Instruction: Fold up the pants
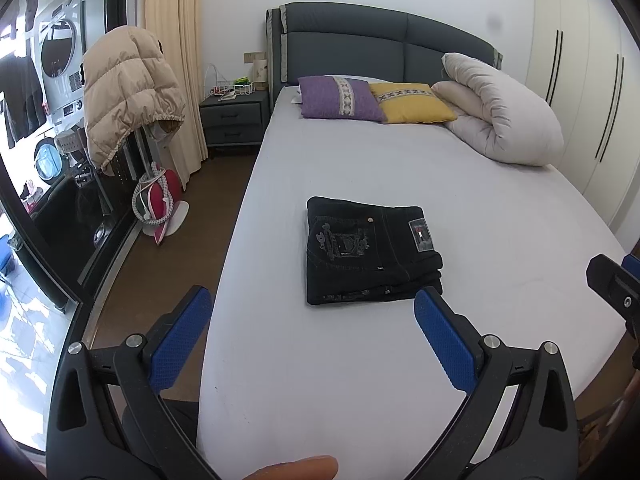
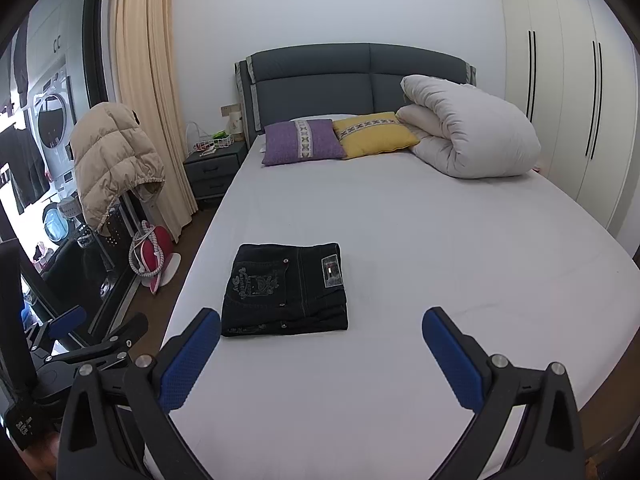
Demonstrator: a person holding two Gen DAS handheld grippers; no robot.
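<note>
While I look thru both cams, the pants (image 1: 370, 252) sit folded in a small dark square on the bed (image 1: 400, 168), flat on the white sheet, w/ a patch and stitched pocket on top. My left gripper (image 1: 312, 328) is spread wide w/ nothing in it, just near the pants' close edge, not touching. My right gripper (image 2: 320, 344) is spread wide too, also holding nothing, and the pants lie just past its left finger. Blue pads (image 2: 188, 364) face each other. Far back on the bed I see a purple pillow (image 2: 302, 142), a yellow pillow (image 2: 372, 134) beside it & a rolled white quilt (image 2: 468, 132). A tan puffy coat (image 1: 128, 92) hangs off to the left.
</note>
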